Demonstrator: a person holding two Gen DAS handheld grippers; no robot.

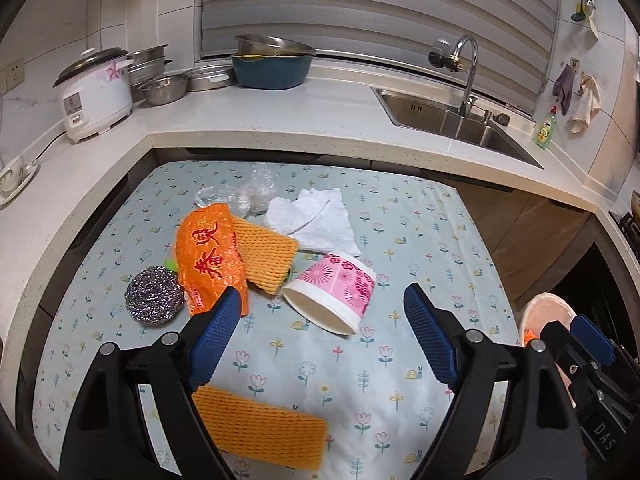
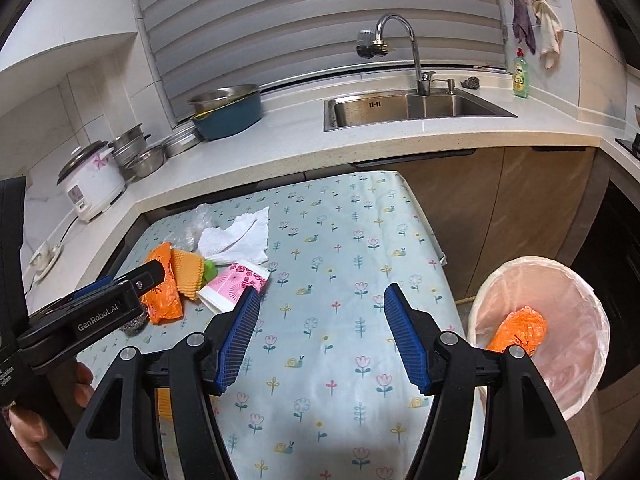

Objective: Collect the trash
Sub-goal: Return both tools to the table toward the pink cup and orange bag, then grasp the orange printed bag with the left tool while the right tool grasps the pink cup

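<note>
The left tool point(image 1: 320, 312) hung spread and empty over the tabletop point(image 1: 420, 240), the tipped cup point(image 1: 334, 290) just ahead between its fingers, mouth toward it, long axis slanting right and away. Wrapper point(image 1: 210, 260) and scourer point(image 1: 154, 300) lay left. The right tool point(image 2: 318, 312), also spread, was farther off. The bin point(image 2: 560, 320) at right held one orange wrapper point(image 2: 520, 330).

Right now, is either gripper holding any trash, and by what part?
Nothing is held. The left gripper and right gripper both stand open above the table, with nothing between their pads.
</note>
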